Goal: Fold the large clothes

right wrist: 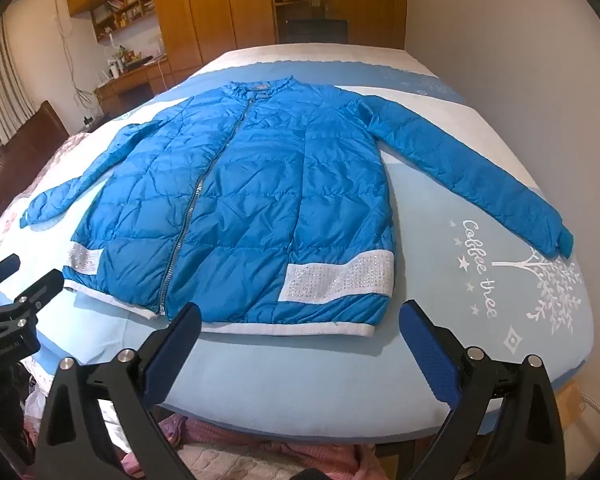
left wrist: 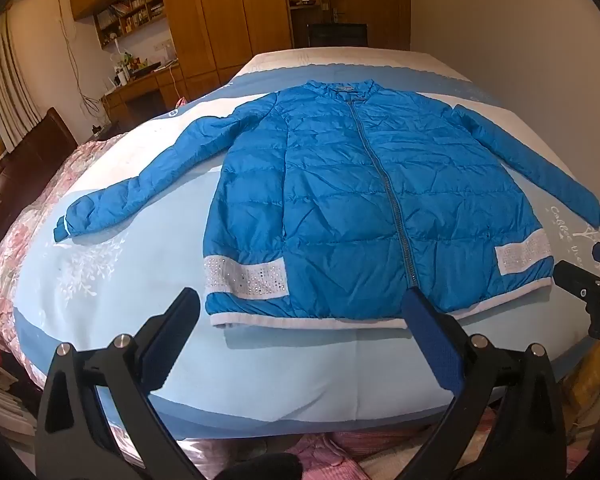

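Observation:
A blue quilted jacket [left wrist: 352,208] lies flat, zipped and front up on the bed, collar far, white hem near, both sleeves spread out to the sides. It also shows in the right wrist view [right wrist: 240,208]. My left gripper [left wrist: 300,304] is open and empty, held just short of the hem's near edge. My right gripper [right wrist: 300,316] is open and empty, also just in front of the hem, towards the jacket's right side. Each gripper shows at the edge of the other's view: the right one [left wrist: 592,276], the left one [right wrist: 24,280].
The bed [left wrist: 260,380] has a light blue cover with white tree prints. A pink floral quilt [left wrist: 40,216] lies along its left side. A desk [left wrist: 140,80] and wooden cabinets stand behind; a wall [right wrist: 520,60] runs along the right. Clothes lie below the bed's near edge.

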Available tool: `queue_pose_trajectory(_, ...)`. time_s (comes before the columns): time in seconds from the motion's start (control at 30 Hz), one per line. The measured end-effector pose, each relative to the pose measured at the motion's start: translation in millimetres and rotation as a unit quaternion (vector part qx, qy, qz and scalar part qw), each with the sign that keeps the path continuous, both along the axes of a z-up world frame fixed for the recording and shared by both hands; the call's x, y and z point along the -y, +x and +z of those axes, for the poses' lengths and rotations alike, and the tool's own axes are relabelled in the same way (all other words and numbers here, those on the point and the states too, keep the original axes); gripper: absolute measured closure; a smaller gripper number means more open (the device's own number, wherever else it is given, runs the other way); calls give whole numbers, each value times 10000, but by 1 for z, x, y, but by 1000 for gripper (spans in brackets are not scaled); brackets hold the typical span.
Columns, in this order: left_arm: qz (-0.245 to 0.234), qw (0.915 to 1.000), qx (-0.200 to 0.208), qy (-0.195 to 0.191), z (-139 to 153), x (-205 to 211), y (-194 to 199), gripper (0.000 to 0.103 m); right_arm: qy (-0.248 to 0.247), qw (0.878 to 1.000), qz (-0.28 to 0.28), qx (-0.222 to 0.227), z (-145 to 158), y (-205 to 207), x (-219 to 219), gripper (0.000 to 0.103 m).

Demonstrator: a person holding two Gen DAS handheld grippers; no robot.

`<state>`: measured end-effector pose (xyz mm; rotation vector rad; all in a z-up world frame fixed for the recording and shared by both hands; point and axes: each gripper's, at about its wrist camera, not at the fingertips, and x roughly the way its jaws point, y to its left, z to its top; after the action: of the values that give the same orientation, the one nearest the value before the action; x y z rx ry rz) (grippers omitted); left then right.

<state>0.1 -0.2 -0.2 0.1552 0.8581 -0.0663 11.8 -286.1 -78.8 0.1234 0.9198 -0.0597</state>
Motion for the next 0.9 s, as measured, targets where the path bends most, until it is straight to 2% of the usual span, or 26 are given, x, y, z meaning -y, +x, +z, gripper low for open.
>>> queue_pose_trajectory(0.9, 19, 10000, 11, 35, 1, -2, 2, 3, 9, 10000, -8, -26, -2, 1, 1, 4)
